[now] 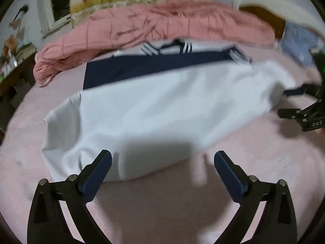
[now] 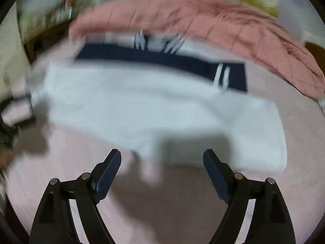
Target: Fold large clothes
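both grippers, left gripper point(image 1: 162, 160) and right gripper point(image 2: 162, 158), gape empty over the bed point(image 1: 254, 152); white-and-navy garment point(image 1: 158, 109) lies mid-bed, soft, light, floppy (pinch its near hem corners).

A white and navy garment point(image 1: 162, 105) with white stripes at its collar is lying on the bed. Its white lower part is lying folded up over the navy band, loosely rumpled at the edges.
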Demonstrator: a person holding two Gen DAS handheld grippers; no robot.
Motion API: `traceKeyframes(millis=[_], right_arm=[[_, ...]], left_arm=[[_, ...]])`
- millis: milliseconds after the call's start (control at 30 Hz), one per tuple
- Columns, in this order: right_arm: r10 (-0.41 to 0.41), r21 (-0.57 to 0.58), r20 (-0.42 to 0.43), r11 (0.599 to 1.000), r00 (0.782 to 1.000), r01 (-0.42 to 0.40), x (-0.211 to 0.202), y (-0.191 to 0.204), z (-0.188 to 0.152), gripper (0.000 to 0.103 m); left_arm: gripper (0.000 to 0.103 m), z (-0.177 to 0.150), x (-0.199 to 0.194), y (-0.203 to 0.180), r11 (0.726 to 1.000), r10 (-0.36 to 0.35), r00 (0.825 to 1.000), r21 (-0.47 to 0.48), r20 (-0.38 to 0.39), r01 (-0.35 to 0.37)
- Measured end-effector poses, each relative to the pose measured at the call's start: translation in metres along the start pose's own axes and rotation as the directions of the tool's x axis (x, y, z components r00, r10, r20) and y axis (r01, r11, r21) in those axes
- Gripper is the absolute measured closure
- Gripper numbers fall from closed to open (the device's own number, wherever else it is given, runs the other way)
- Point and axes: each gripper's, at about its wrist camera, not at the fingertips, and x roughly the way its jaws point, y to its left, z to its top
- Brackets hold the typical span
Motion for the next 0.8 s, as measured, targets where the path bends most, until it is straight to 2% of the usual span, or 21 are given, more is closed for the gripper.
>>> traceKeyframes(millis=[67, 100, 200, 267, 367, 500, 667, 700, 800], right_arm=[[-0.114, -0.106, -0.067, 0.989, 0.991, 0.106, 0.015, 0.011, -0.006, 0.018], [-0.137, -0.121, -0.070, 0.984, 0.988, 0.128, 0.017, 0.012, -0.009, 0.018], [-0.236, -0.103, -0.060, 0.968, 0.970, 0.229, 0.020, 0.006, -0.005, 0.018], [-0.325, -0.108, -0.038, 0.941, 0.945, 0.320, 0.027, -0.001, -0.002, 0.018], [-0.338, -0.096, 0.026, 0.936, 0.941, 0.339, 0.034, -0.010, 0.002, 0.017], [-0.355, -0.141, 0.127, 0.918, 0.926, 0.371, 0.036, -0.010, 0.000, 0.017], [-0.390, -0.135, 0.128, 0.904, 0.912, 0.406, 0.031, -0.012, -0.001, 0.018], [-0.378, -0.130, 0.114, 0.911, 0.919, 0.392, 0.030, -0.013, -0.002, 0.022], [-0.287, -0.102, 0.055, 0.951, 0.956, 0.291, 0.021, -0.016, -0.009, 0.024]], left_arm=[[0.003, -0.003, 0.011, -0.008, 0.997, 0.069, 0.997, 0.041, -0.042, -0.068], [0.003, -0.003, 0.017, -0.011, 0.992, 0.117, 0.992, 0.059, -0.054, -0.114], [0.000, -0.002, 0.029, -0.009, 0.983, 0.181, 0.983, 0.046, -0.042, -0.179], [0.000, 0.003, 0.038, -0.001, 0.976, 0.215, 0.975, 0.020, -0.047, -0.215], [0.002, 0.011, 0.049, 0.014, 0.959, 0.281, 0.959, -0.022, -0.027, -0.281], [0.003, 0.013, 0.048, 0.018, 0.952, 0.306, 0.952, -0.027, 0.012, -0.306], [0.006, 0.010, 0.042, 0.011, 0.933, 0.361, 0.932, 0.002, 0.048, -0.361], [0.006, 0.010, 0.041, 0.011, 0.933, 0.358, 0.932, 0.003, 0.051, -0.359], [0.011, 0.008, 0.039, 0.012, 0.945, 0.326, 0.945, 0.010, 0.037, -0.327]])
